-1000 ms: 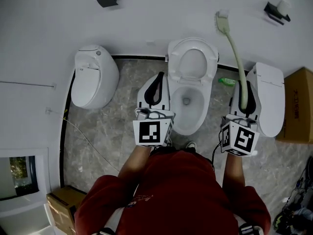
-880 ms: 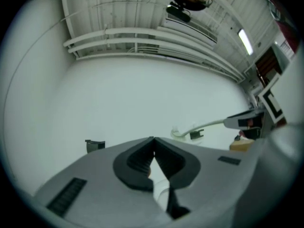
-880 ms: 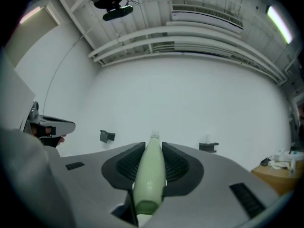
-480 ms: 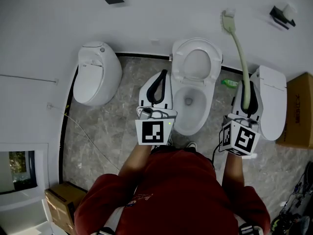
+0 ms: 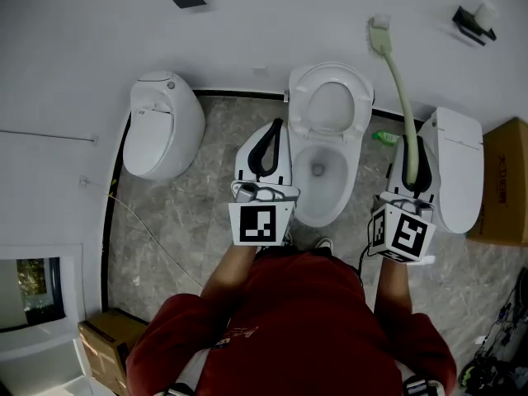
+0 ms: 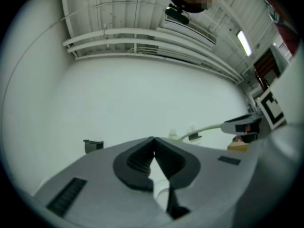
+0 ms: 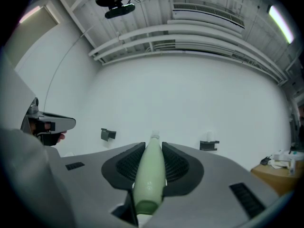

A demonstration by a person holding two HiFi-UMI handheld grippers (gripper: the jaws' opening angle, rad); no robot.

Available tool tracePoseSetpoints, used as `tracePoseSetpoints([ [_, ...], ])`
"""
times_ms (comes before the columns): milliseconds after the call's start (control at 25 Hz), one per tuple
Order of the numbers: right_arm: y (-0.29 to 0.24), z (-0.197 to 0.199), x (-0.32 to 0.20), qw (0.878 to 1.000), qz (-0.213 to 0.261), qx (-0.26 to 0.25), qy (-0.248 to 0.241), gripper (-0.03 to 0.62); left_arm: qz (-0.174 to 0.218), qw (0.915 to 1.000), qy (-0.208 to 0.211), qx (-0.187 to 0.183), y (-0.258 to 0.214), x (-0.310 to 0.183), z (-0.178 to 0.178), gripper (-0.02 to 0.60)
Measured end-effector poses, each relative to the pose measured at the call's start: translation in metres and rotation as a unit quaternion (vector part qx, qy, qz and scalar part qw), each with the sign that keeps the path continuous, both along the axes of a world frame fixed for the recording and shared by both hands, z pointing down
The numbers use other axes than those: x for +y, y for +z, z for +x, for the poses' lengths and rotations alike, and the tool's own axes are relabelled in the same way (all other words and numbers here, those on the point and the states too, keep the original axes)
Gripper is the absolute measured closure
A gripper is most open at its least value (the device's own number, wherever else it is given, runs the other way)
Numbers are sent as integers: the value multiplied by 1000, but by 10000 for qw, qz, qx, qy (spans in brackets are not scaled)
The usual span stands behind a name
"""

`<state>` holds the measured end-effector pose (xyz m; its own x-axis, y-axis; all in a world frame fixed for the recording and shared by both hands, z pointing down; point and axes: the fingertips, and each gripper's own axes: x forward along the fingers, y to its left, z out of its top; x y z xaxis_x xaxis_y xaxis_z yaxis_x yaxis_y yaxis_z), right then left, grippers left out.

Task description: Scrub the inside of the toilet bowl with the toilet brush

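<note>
A white toilet (image 5: 327, 151) stands open in the middle of the head view, seat and lid raised against the wall, its bowl (image 5: 318, 170) holding a little water. My right gripper (image 5: 412, 148) is shut on the pale green handle of the toilet brush (image 5: 399, 87), right of the bowl; the brush head (image 5: 378, 34) points up at the white wall, well above the toilet. The handle (image 7: 150, 175) lies between the jaws in the right gripper view. My left gripper (image 5: 266, 135) hangs just left of the bowl, shut with nothing in it, its tips meeting (image 6: 153, 139).
A second white toilet (image 5: 162, 124) stands at the left and a third (image 5: 456, 167) at the right. The green brush holder (image 5: 383, 137) sits on the floor between the middle and right toilets. A cardboard box (image 5: 505, 180) stands far right; a thin cable (image 5: 148, 233) crosses the marble floor.
The brush has swayed slightly, its head drifting right and then back left against the wall. Both grippers stay where they were beside the bowl.
</note>
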<state>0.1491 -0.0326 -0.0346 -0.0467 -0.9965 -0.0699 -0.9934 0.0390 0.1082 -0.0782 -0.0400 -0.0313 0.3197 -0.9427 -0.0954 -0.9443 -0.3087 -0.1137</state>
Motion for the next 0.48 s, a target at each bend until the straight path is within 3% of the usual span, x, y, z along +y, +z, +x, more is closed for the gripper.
tracePoseSetpoints([
  [480,4,5,4,10000,1,-13,19,488,-14,9999,103,-12,2,4,8,581],
])
